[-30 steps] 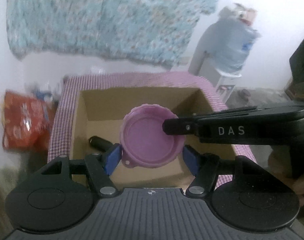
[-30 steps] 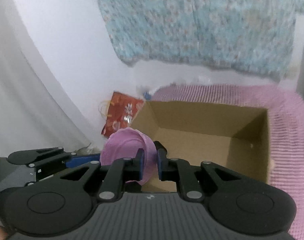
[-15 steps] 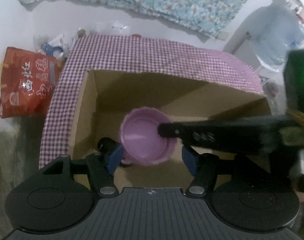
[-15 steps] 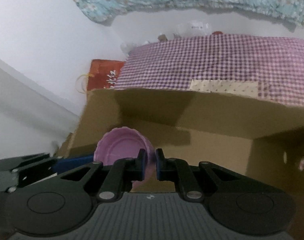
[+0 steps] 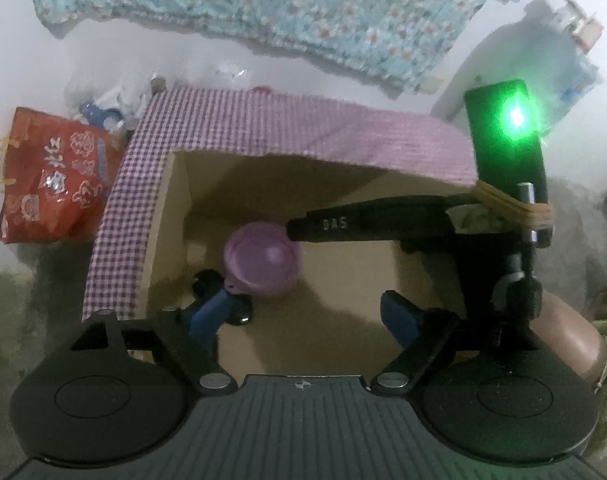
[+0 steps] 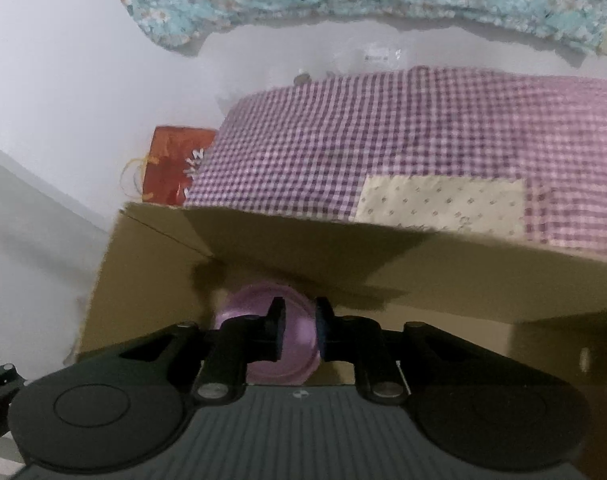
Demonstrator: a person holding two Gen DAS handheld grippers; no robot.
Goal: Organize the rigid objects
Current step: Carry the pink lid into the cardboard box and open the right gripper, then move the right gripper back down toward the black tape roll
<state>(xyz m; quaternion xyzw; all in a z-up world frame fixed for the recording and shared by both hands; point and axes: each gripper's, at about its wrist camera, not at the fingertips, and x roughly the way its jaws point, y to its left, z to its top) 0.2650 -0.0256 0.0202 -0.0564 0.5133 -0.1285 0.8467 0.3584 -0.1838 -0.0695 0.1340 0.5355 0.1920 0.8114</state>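
A purple bowl (image 5: 263, 264) sits low inside the cardboard box (image 5: 175, 220), blurred. My left gripper (image 5: 305, 314) hangs over the box's near side, open; its jaws are still opening and its blue pads stand clear of the bowl. A black object (image 5: 205, 280) lies on the box floor by the left pad. My right gripper (image 5: 295, 229) reaches in from the right, its tip at the bowl's upper right rim. In the right wrist view the right gripper (image 6: 299, 328) has its jaws opening slightly, and the bowl (image 6: 287, 356) shows in the gap.
The box (image 6: 163, 260) stands against a surface draped in purple checked cloth (image 5: 303, 128). A red bag (image 5: 51, 176) lies left of it, with small clutter behind. A water bottle (image 5: 543, 60) stands at the far right. A floral cloth hangs on the wall.
The left jaws have spread wide and let go of the bowl. The right jaws have parted a little. Both grippers and the bowl have sunk deeper into the box.
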